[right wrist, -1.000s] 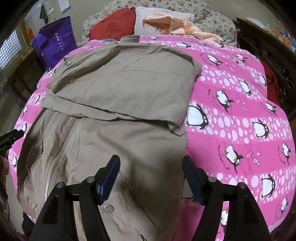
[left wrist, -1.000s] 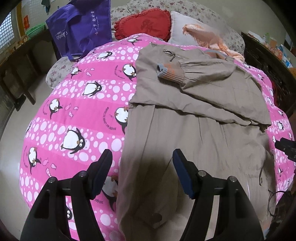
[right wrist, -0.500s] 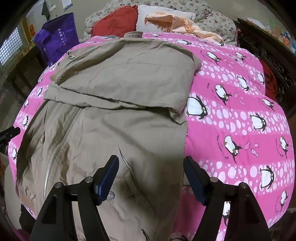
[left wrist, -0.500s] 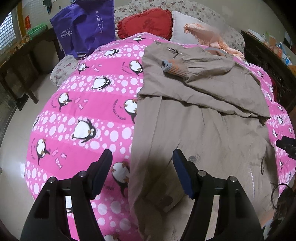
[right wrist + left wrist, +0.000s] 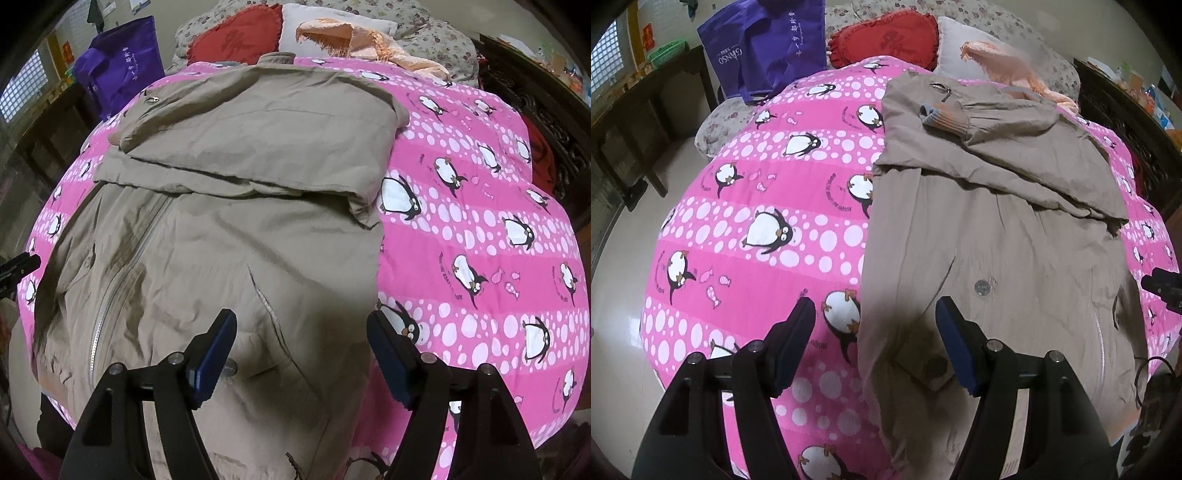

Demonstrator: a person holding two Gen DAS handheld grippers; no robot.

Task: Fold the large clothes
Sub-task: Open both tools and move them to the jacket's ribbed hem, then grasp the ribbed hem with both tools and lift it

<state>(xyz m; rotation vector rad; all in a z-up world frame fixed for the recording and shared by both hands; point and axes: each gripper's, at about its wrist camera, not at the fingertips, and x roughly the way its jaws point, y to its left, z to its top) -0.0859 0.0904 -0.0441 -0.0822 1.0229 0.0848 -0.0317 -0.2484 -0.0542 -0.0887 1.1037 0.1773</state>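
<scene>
Lying on a pink penguin blanket is a big tan jacket, with its top part folded down over its middle. The left gripper hangs over the jacket's near left edge, jaws wide apart and holding nothing. The right gripper hangs over the jacket's near right edge, also wide apart and empty. A purple bag and a red pillow sit at the far end.

right gripper: fingers spread, empty | over jacket hem | jacket on penguin quilt
</scene>
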